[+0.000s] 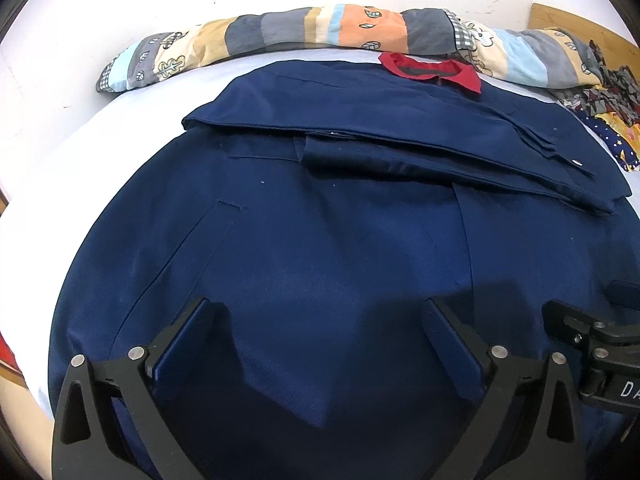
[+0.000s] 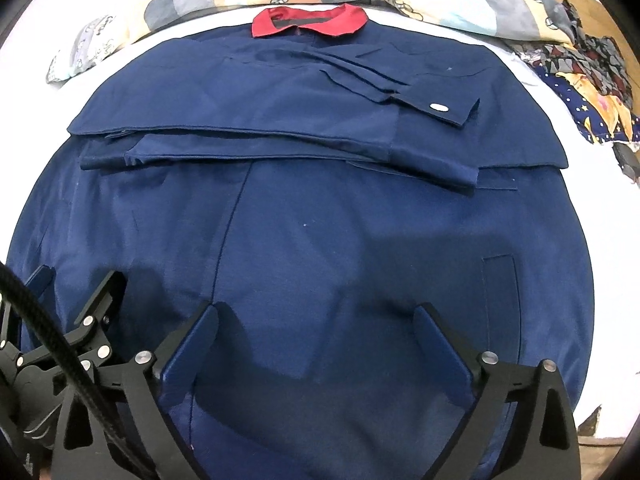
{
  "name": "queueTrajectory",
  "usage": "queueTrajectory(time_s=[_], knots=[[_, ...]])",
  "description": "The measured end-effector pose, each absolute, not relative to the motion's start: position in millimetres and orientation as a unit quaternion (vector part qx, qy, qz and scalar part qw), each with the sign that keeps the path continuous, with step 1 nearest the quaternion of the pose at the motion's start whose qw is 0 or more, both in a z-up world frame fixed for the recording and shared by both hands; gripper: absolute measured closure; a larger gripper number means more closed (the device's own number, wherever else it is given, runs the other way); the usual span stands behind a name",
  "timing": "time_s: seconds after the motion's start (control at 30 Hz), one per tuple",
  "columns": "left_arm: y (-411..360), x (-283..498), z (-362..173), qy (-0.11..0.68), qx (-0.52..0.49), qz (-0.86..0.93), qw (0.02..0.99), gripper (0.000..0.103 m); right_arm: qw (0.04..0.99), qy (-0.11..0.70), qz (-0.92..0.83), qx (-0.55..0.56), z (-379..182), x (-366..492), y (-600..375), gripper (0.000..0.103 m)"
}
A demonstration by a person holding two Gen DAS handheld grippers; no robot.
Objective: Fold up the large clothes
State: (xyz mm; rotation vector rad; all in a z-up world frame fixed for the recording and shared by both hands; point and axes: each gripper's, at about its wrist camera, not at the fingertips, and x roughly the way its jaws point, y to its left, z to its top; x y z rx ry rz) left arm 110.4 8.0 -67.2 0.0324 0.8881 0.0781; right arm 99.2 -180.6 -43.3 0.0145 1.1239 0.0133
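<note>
Navy jacket (image 1: 320,216) with red collar (image 1: 434,70): flat on white bed (image 1: 60,152), sleeves folded across the chest. Left gripper (image 1: 320,320) and right gripper (image 2: 316,320): fingers spread wide above the hem, pinching nothing. Patchwork quilt (image 1: 320,30): rolled beyond the collar.

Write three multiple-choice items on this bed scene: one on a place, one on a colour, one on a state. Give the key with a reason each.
1. Where does the patchwork quilt lie?
A. Beyond the coat's collar
B. Over the coat's hem
C. Under the grippers

2. What colour is the collar of the navy coat?
A. White
B. Red
C. Yellow

3. How stands the left hand-held gripper?
A. Shut on a sleeve
B. Shut on the collar
C. Open, nothing between its pads

Key: 1 A, the quilt is bunched along the wall past the collar. 2 B, a red band tops the coat. 3 C, its fingers stand wide above flat cloth.
</note>
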Motion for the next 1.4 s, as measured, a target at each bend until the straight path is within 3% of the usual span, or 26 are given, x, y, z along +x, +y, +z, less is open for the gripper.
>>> queueTrajectory(time_s=[0.7, 0.93, 1.17, 1.23, 1.4], knots=[[4.5, 89.8, -67.6, 0.395, 0.033, 0.026, 0.918, 0.000, 0.896, 0.442, 0.026, -0.017, -48.6, 64.6, -179.9, 0.001], [18.3, 64.5, -63.0, 0.388, 0.034, 0.010, 0.921, 0.000, 0.893, 0.446, 0.040, -0.045, -44.9, 39.2, -191.7, 0.001], [21.5, 48.9, -51.9, 0.387, 0.035, 0.002, 0.922, 0.000, 0.890, 0.452, 0.053, 0.030, -28.6, 22.2, -219.2, 0.009], [22.7, 44.4, -49.1, 0.388, 0.026, -0.001, 0.921, 0.000, 0.887, 0.454, 0.057, 0.063, -23.9, 16.9, -229.2, 0.015], [23.9, 34.3, -46.3, 0.397, 0.011, -0.013, 0.918, 0.000, 0.887, 0.445, 0.048, 0.115, -12.9, -6.4, -250.9, 0.015]])
